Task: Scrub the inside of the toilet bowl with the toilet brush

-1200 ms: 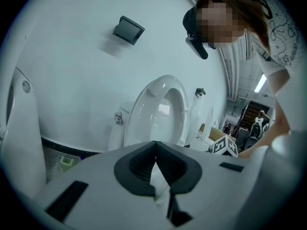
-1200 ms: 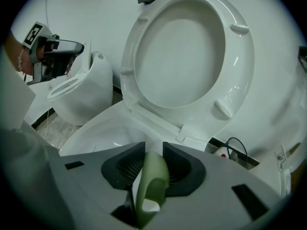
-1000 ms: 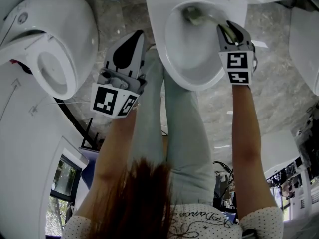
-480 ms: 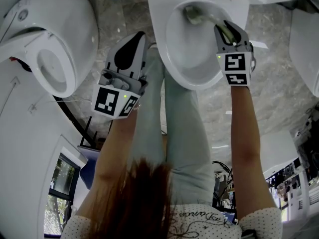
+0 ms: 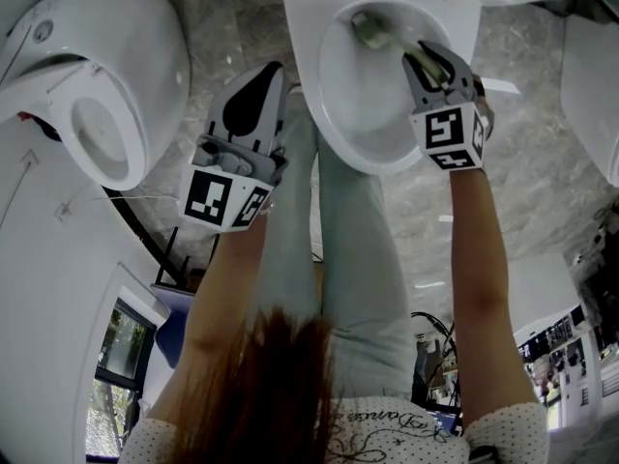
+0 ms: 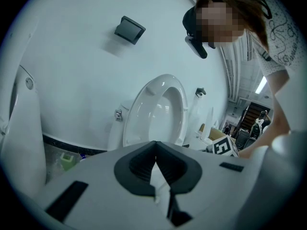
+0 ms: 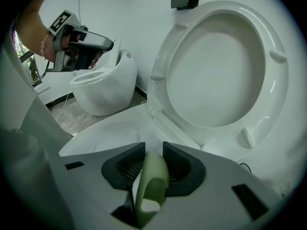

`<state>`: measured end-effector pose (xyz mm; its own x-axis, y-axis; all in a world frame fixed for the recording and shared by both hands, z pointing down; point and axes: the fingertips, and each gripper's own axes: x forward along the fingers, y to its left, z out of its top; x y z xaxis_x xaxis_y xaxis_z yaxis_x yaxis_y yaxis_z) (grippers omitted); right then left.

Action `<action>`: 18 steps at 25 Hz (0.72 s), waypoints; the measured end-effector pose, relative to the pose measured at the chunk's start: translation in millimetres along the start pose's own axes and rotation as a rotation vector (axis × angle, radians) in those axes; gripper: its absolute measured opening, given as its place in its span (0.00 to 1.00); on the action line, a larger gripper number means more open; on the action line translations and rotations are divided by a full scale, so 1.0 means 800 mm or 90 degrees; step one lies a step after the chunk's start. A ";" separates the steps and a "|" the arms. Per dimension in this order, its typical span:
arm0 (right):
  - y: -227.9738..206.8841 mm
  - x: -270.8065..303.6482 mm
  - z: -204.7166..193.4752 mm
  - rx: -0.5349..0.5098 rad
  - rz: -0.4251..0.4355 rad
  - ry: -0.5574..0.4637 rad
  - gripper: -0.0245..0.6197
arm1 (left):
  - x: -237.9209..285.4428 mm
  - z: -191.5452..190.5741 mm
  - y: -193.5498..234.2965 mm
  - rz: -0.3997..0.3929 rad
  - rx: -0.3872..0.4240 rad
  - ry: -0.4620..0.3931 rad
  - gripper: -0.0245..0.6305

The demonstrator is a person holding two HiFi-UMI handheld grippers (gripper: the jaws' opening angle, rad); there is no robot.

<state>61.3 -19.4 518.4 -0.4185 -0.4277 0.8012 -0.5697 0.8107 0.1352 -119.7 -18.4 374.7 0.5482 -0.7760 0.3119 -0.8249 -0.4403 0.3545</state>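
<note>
The white toilet bowl (image 5: 360,133) lies at the top middle of the head view, its seat and lid (image 7: 216,71) raised. The brush's bristle head (image 5: 371,29) is low inside the bowl at its far side. My right gripper (image 5: 427,58) hangs over the bowl's right side, shut on the pale green brush handle (image 7: 151,180), which shows between its dark pads. My left gripper (image 5: 268,70) is shut with nothing in it, held left of the bowl over the person's leg. In the left gripper view its jaws (image 6: 156,158) meet.
A second white toilet (image 5: 97,95) stands at the left, also seen in the right gripper view (image 7: 103,92). Another white fixture (image 5: 595,85) is at the right edge. The person's jeans-clad legs (image 5: 348,249) stand against the bowl's front. Grey marble floor (image 5: 542,162) surrounds it.
My right gripper has moved a little left, further over the bowl, with the brush handle in it; the brush head shifted slightly with it. The left gripper has stayed put.
</note>
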 end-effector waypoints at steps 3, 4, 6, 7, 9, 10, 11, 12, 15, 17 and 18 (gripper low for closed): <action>0.004 -0.003 -0.002 -0.009 0.009 -0.003 0.23 | 0.000 -0.003 -0.003 -0.001 0.001 0.002 0.04; 0.005 -0.004 -0.004 -0.011 0.012 -0.003 0.23 | 0.000 -0.003 -0.003 -0.002 0.001 0.002 0.04; 0.008 -0.007 -0.008 -0.010 0.017 -0.004 0.23 | -0.001 -0.003 -0.005 -0.003 0.002 0.001 0.04; 0.008 -0.009 -0.009 -0.009 0.019 -0.003 0.23 | -0.001 -0.003 -0.006 -0.004 0.003 0.001 0.04; 0.007 -0.012 -0.014 0.000 0.016 -0.001 0.23 | -0.001 -0.004 -0.007 -0.004 0.004 0.001 0.04; 0.005 -0.013 -0.016 0.009 0.011 -0.001 0.23 | -0.001 -0.004 -0.008 -0.005 0.004 0.001 0.04; 0.002 -0.016 -0.018 0.022 0.004 -0.001 0.23 | -0.001 -0.004 -0.009 -0.005 0.005 0.001 0.04; -0.003 -0.020 -0.020 0.039 -0.005 -0.002 0.23 | -0.002 -0.003 -0.010 -0.006 0.006 0.001 0.04; -0.020 -0.036 -0.023 0.109 -0.032 -0.010 0.23 | -0.003 0.001 -0.015 -0.011 0.009 0.000 0.04; -0.029 -0.049 -0.024 0.152 -0.046 -0.022 0.23 | -0.004 0.005 -0.018 -0.013 0.012 -0.002 0.04; -0.033 -0.058 -0.024 0.167 -0.053 -0.027 0.23 | -0.005 0.007 -0.019 -0.015 0.013 -0.002 0.04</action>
<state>108.9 -13.2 489.0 -0.3889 -0.5091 0.7678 -0.7643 0.6436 0.0397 -109.9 -11.3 362.9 0.5667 -0.7669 0.3013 -0.8148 -0.4672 0.3433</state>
